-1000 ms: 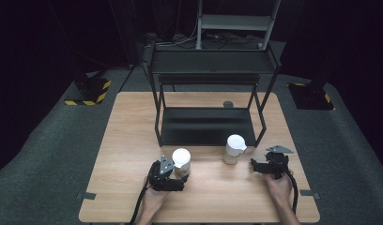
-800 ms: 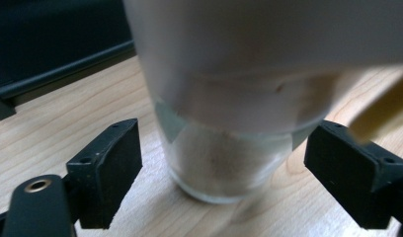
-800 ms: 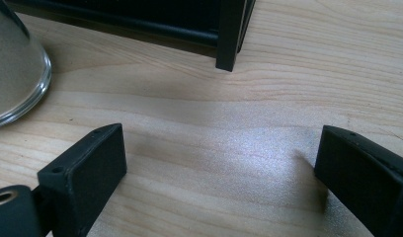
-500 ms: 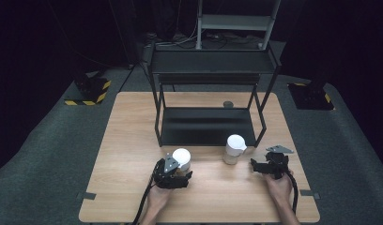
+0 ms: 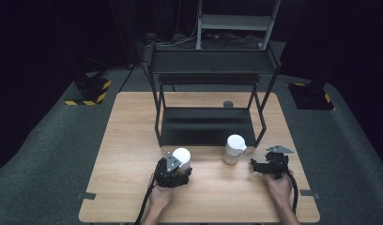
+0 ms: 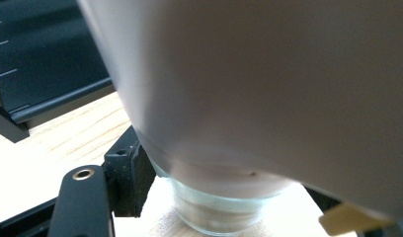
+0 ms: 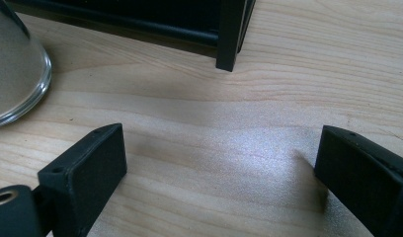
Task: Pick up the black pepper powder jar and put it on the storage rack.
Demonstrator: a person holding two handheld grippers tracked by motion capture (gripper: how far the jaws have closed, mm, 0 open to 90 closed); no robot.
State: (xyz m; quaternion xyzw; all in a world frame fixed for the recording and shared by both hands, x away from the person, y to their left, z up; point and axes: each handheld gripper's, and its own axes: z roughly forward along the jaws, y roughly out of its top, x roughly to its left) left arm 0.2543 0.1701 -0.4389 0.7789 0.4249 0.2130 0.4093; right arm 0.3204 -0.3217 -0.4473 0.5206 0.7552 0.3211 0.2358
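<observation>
A white container with a clear glass base [image 5: 181, 156] stands on the wooden table [image 5: 128, 145] near its front. My left gripper [image 5: 177, 167] is shut on it. In the left gripper view the container [image 6: 249, 98] looms large, with a black jaw at each side of its glass base [image 6: 219, 212]. A second white-topped container [image 5: 234, 148] stands to the right, close to the rack's front right leg. My right gripper [image 5: 261, 165] rests open just right of it. Its jaws [image 7: 224, 158] stand wide apart over bare wood, and the second container's glass base [image 7: 14, 74] shows at upper left.
A black metal shelf rack [image 5: 208, 93] stands across the middle of the table, its lower shelf bare. One rack leg [image 7: 230, 34] stands just ahead of the right gripper. A small round grey object [image 5: 228, 104] lies behind the rack.
The left gripper has edged a little right and forward, closer around the white container. The right gripper and the second container have stayed put.
</observation>
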